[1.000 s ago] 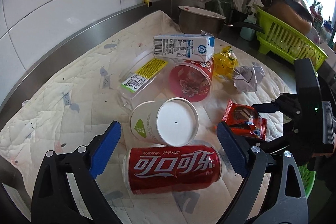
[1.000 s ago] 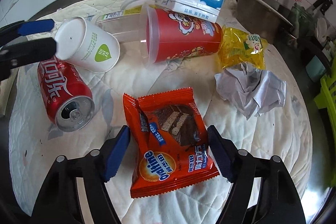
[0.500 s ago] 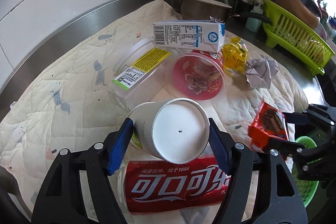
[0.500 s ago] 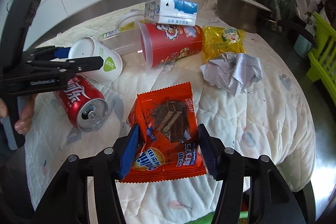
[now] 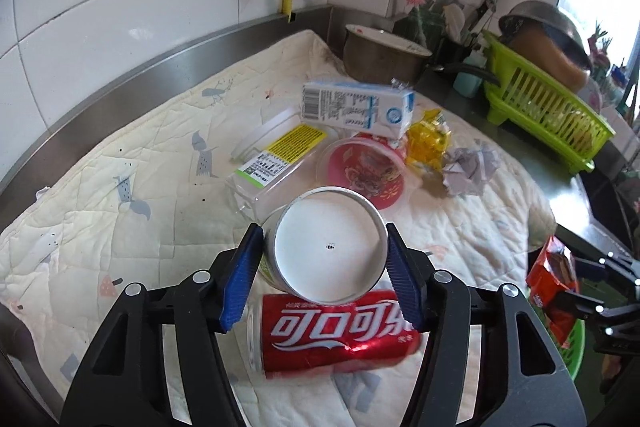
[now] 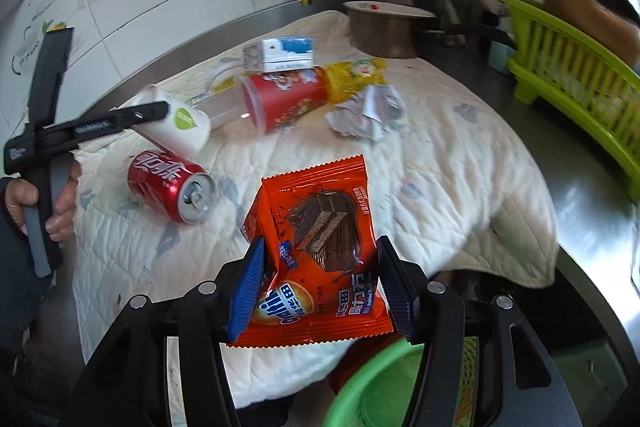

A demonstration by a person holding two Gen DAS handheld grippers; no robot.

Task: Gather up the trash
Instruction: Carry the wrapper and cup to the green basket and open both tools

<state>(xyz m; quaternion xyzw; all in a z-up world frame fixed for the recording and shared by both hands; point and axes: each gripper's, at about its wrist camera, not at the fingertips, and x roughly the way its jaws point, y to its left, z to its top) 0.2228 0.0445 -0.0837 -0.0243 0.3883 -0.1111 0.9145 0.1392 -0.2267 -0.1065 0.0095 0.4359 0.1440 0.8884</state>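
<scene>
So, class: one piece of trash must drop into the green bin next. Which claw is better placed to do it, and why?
Right. The right claw grips the orange wafer wrapper almost above the green bin. The left claw holds the white paper cup over the quilt, farther away.

A second ago our left gripper (image 5: 326,281) stood open around the cola can (image 5: 336,333); now its pads press the white paper cup (image 5: 330,253), raised above the can. Our right gripper (image 6: 320,285), open around the flat orange wrapper (image 6: 320,247) before, now pinches it, carried over the green basket (image 6: 374,387).
</scene>
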